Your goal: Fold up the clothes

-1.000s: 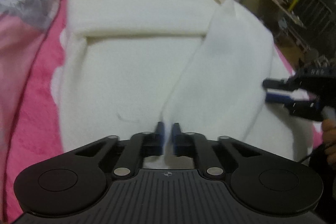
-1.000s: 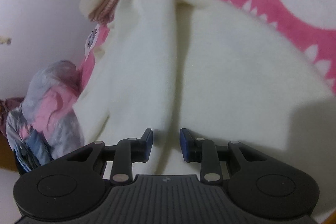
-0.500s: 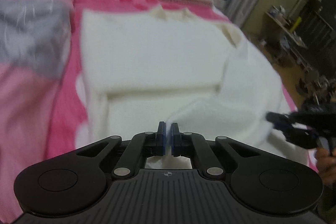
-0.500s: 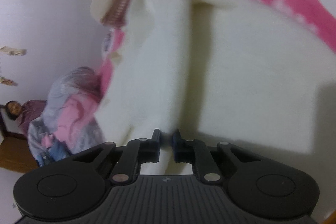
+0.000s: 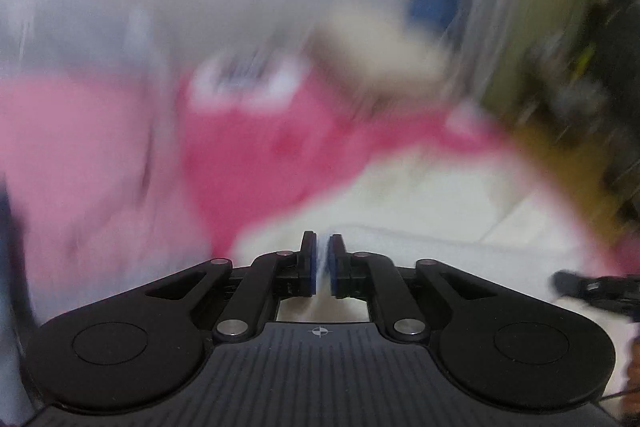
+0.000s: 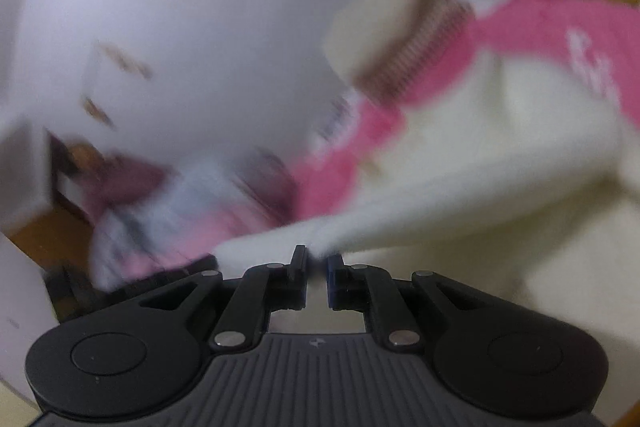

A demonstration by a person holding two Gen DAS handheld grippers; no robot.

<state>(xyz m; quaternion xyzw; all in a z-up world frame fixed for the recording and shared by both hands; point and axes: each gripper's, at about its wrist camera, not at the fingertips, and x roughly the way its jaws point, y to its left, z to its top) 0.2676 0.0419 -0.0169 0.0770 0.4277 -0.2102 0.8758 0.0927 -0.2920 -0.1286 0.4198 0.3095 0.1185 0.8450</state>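
1. Both views are heavily smeared by motion; outlines of the room, the wall and the far furniture cannot be read.
2. In the left wrist view, the right gripper (image 5: 560, 282) shows only as a dark tip cut off at the right edge; its jaws cannot be judged there.
3. The white sweater (image 6: 500, 163) lies on the pink blanket (image 5: 256, 155), with a fold edge running from each set of jaws into the cloth.
4. The left gripper (image 5: 322, 263) is clamped on a thin layer of the sweater; white cloth shows in the narrow slit between its blue pads.
5. The right gripper (image 6: 317, 277) pinches a pulled-out corner of the sweater. Its jaws have just been closing, with the cloth between them.
6. The sweater is plain, fuzzy and cream-white, doubled over in thick layers.
7. A stack of folded clothes (image 6: 384, 39) sits at the far end of the blanket, apart from the sweater.
8. Bare pink blanket lies to the left of the sweater; a rumpled pink and grey quilt (image 5: 76, 131) borders it.
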